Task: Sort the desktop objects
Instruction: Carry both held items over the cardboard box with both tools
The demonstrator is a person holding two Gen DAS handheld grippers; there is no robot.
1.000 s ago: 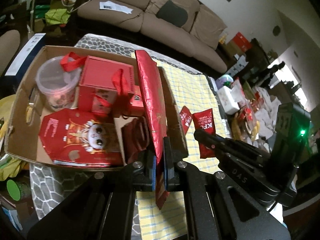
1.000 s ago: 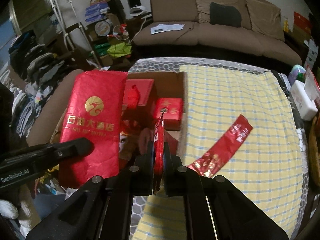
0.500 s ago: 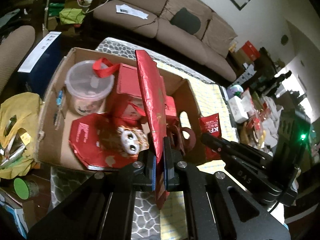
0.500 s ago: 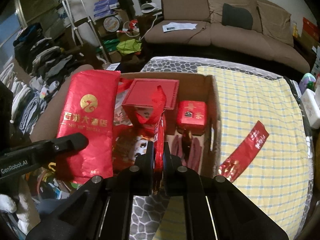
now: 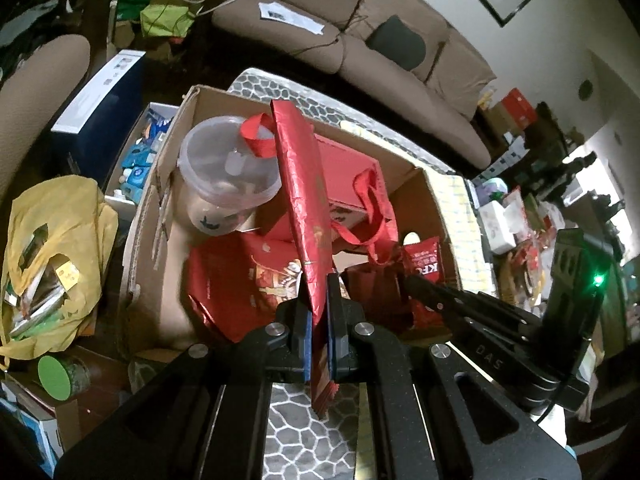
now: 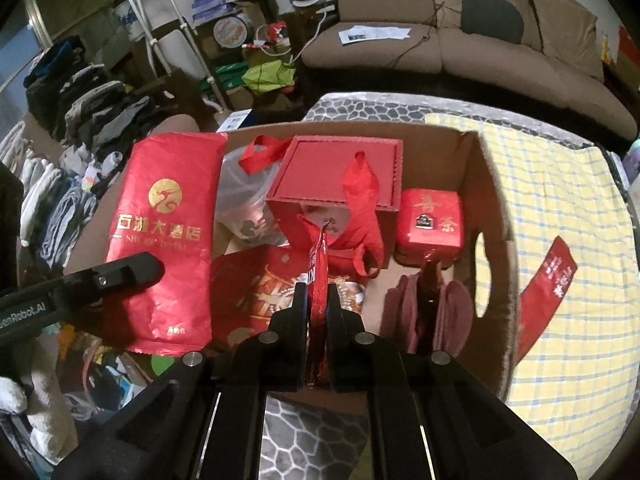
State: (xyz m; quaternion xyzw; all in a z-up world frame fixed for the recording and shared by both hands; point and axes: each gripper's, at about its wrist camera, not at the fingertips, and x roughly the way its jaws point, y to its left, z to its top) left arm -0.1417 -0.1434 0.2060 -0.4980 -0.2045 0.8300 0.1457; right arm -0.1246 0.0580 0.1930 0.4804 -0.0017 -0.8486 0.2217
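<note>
My left gripper [image 5: 318, 308] is shut on a large red foil bag [image 5: 304, 208], seen edge-on and standing up over the open cardboard box [image 5: 160, 216]. In the right wrist view the same red bag [image 6: 164, 232] shows its gold print, with the left gripper [image 6: 154, 266] clamped on it. My right gripper [image 6: 318, 304] is shut on a small red sachet [image 6: 318, 264], also edge-on above the box [image 6: 480, 184]. The left wrist view shows that sachet [image 5: 424, 264] at the box's right wall. Inside lie a red gift box [image 6: 340, 176], a clear tub [image 5: 228, 176] and a red tin [image 6: 432, 220].
A long red sachet [image 6: 548, 276] lies on the yellow checked cloth [image 6: 560, 200] right of the box. A yellow plastic bag [image 5: 48, 248] and a green-lidded jar [image 5: 56, 376] sit left of the box. A brown sofa [image 5: 360, 40] stands behind; clutter [image 5: 500, 224] lines the table's right side.
Both grippers have carried their red packets leftward and a little lower, from over the yellow cloth to over the cardboard box. Both grips are unchanged.
</note>
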